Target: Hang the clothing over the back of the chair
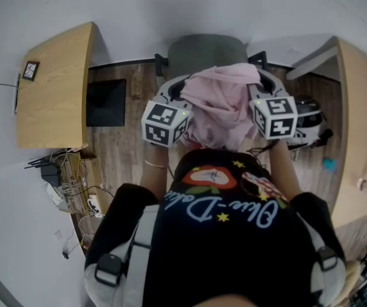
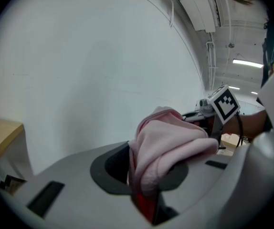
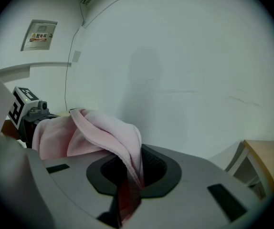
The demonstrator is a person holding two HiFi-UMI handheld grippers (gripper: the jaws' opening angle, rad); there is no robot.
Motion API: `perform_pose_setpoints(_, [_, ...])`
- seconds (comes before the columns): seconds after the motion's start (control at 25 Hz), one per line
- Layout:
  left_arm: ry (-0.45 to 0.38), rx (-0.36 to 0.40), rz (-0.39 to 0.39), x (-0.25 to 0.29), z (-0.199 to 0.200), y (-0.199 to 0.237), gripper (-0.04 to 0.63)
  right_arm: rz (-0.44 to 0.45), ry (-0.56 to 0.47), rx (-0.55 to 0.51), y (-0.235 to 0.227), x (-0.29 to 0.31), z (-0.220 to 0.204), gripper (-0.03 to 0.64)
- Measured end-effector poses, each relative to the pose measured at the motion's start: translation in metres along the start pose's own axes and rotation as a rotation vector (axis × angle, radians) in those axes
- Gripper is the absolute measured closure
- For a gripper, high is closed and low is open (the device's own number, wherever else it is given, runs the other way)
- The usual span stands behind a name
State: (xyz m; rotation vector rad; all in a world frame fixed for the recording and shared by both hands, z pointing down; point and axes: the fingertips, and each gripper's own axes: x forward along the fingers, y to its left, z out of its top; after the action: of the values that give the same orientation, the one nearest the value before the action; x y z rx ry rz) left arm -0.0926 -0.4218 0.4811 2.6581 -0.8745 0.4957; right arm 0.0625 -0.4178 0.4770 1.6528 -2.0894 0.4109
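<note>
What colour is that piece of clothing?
The garment is plain pale pink; it shows best in the head view.

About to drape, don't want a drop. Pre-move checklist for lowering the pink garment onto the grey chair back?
1. Grip of left gripper on the pink fleece garment: ok, cloth pinched in its jaws.
2. Grip of right gripper on the garment: ok, cloth pinched.
3. Grey padded chair back just beyond the garment: ok.
4. Garment spread flat between the grippers: not ok, bunched.
5. Hanging hem clear of the chair back: cannot tell, hidden under the garment.
</note>
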Motion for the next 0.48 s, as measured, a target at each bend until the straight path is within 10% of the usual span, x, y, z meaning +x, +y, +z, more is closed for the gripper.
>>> perform_pose_setpoints(0.48, [0.059, -0.051, -0.035, -0.001, -0.016, 0.0, 0.489, -0.011, 0.06, -0.016, 0.0, 0.009, -0.012, 0.575])
